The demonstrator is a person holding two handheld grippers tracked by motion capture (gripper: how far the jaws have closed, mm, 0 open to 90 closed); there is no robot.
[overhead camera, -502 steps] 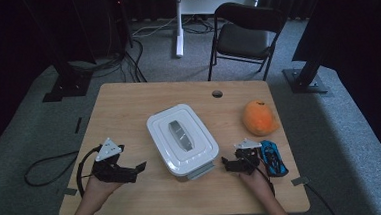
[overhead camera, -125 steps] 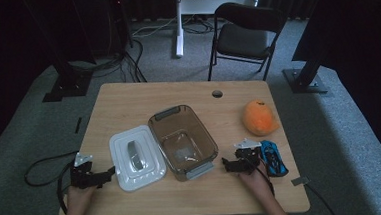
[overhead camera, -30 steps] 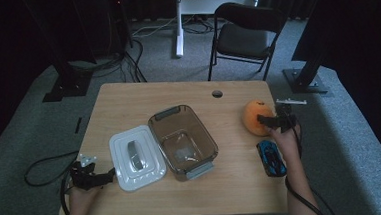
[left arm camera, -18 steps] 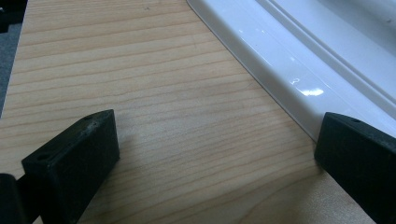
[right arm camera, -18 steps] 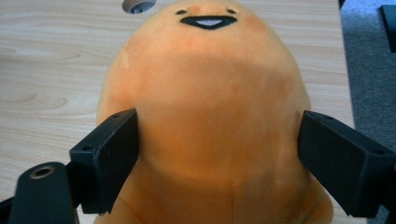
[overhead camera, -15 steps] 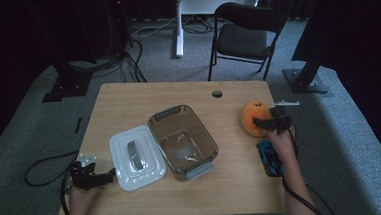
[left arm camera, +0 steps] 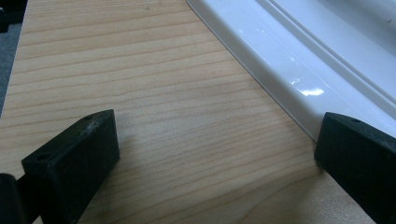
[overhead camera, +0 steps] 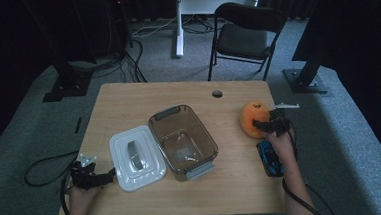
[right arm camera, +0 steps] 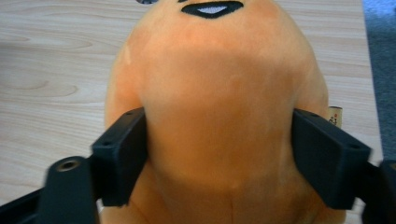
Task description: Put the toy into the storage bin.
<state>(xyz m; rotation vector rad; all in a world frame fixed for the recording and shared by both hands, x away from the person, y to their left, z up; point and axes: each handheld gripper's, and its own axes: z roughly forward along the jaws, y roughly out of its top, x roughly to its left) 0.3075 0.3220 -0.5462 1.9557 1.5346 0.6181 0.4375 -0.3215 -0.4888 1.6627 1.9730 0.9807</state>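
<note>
At the near left edge of the surface, the left tongs are resting spread wide, with bare wood between the jaws and one jaw lying just beside the rim of the white lid, which is sitting flat to the left of the open container. Nothing is being pinched there, and this hand is as it was a second ago. Toward the right, past the blue object lying near the surface's right edge, the right tongs are closing: the jaws have just been drawing together, and in the right gripper view both are pressing into the flanks of the orange plush toy, which is bulging slightly between them. A second ago these tongs were merely arriving beside the toy; now they are gripping it where it is sitting, at the right side of the surface, apart from the container. Judged from this, the grasp is being secured, and a lift toward the empty container looks like the step that follows.
</note>
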